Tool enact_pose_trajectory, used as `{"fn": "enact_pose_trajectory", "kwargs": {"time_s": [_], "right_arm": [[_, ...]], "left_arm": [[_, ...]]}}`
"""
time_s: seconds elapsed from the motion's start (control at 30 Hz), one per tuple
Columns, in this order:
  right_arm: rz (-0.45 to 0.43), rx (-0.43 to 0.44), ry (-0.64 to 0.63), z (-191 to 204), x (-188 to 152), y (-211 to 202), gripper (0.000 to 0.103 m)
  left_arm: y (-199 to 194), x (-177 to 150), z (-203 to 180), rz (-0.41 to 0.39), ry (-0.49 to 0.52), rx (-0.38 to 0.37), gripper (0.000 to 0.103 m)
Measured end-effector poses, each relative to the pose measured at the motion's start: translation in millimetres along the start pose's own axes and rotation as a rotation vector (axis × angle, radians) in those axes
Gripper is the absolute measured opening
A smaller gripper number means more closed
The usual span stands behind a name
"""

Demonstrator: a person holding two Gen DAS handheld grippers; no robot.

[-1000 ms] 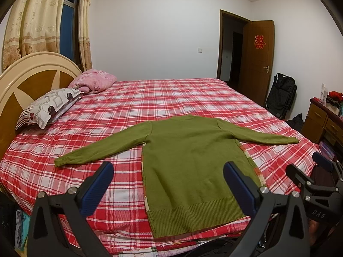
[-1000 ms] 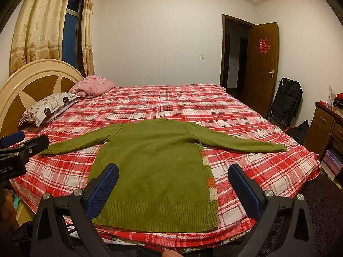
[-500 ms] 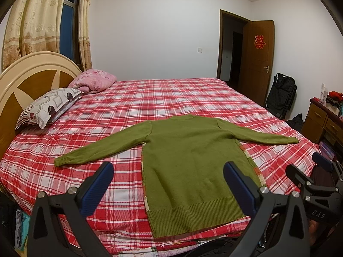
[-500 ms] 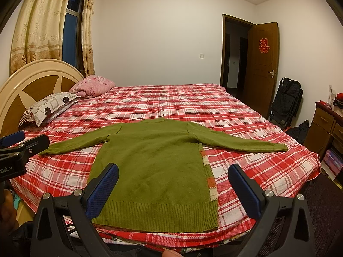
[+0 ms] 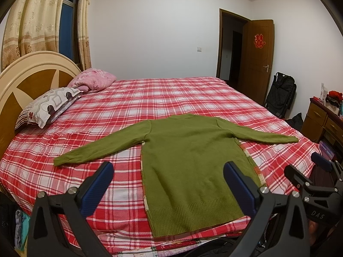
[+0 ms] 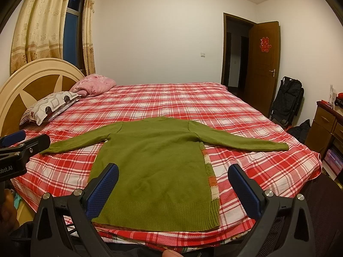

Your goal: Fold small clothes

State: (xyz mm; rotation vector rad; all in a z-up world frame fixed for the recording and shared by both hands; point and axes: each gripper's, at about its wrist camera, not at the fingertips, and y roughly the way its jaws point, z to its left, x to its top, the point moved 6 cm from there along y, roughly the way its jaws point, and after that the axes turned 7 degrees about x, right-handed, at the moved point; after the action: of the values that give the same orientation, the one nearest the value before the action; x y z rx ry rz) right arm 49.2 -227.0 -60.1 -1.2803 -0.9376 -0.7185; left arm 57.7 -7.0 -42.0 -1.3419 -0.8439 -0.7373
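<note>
A green knitted sweater (image 5: 188, 156) (image 6: 154, 160) lies flat on the red plaid bed (image 5: 171, 98), back up, both sleeves spread sideways and its hem at the near edge. A striped lining shows along its right side seam (image 6: 211, 177). My left gripper (image 5: 168, 182) hovers open just short of the hem, nothing between its blue pads. My right gripper (image 6: 173, 184) is open too, held over the hem's right half. Each gripper shows at the edge of the other's view: the right one (image 5: 321, 171) and the left one (image 6: 19, 143).
Two pillows (image 5: 53, 105) lie by the wooden headboard (image 5: 27, 79) at the left. A dresser (image 5: 323, 120) and a black folded stroller (image 5: 280, 96) stand at the right, near an open door (image 5: 255, 55). The far half of the bed is bare plaid.
</note>
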Motion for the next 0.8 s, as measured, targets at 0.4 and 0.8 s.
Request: {"fn": "enact_pose_trajectory", "kwargs": {"time_s": [0.4, 0.8], "right_arm": [[0.091, -0.083, 0.007, -34, -9, 47, 0.102], [0.203, -0.047, 0.132, -108, -30, 126, 0.102]], "left_arm": [[40, 6, 8, 0.029, 0.027, 0.036, 0.103], [134, 21, 20, 0.092, 0.075, 0.091, 0.103]]}}
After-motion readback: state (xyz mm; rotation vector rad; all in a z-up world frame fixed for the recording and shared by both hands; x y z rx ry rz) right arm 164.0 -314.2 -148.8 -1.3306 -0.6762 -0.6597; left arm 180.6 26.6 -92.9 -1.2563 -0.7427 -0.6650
